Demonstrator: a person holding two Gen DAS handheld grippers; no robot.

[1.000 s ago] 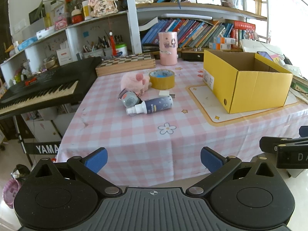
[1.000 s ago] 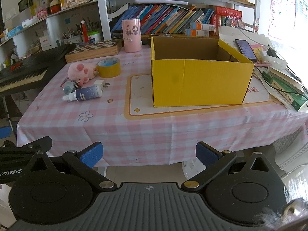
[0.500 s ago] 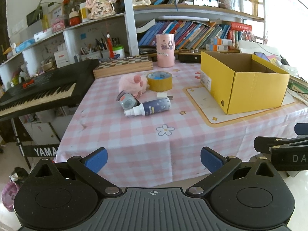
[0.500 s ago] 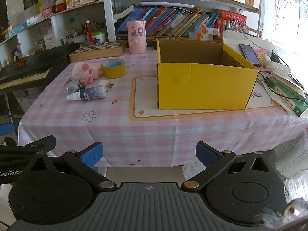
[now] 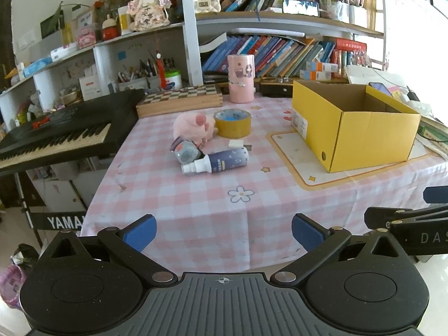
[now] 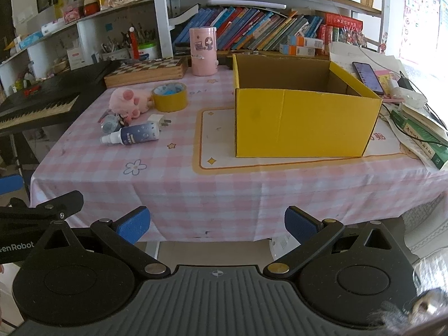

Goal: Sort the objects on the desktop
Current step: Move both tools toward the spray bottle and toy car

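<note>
Both tools sit short of the near table edge with nothing between their pads: the left gripper [image 5: 224,232] has its jaws spread wide and empty, and the right gripper [image 6: 217,224] is likewise released and empty. The things to sort lie in 1 cluster on the left half of the checked tablecloth [image 5: 196,204]: a spray bottle [image 5: 217,162] on its side, a small grey object [image 5: 185,151] touching its nozzle end, a pink plush toy [image 5: 193,126] just behind, a roll of tape [image 5: 232,123] beside the toy, and a white plug [image 6: 160,119] near the bottle. The likely destination, a yellow box [image 6: 305,112], stands open-topped on the right, well apart from the cluster. The step in hand appears to be the first approach. Recommended procedure: take the spray bottle with the left gripper, since it lies nearest and outermost; align the pads across the barrel, not along it, because a round body may roll; close at mid-barrel, clear of the grey object. Limits of view: the box floor is hidden by its near wall, so its contents cannot be confirmed; the grey object's identity is unclear; the plug is mostly hidden behind the bottle in the left view.
</note>
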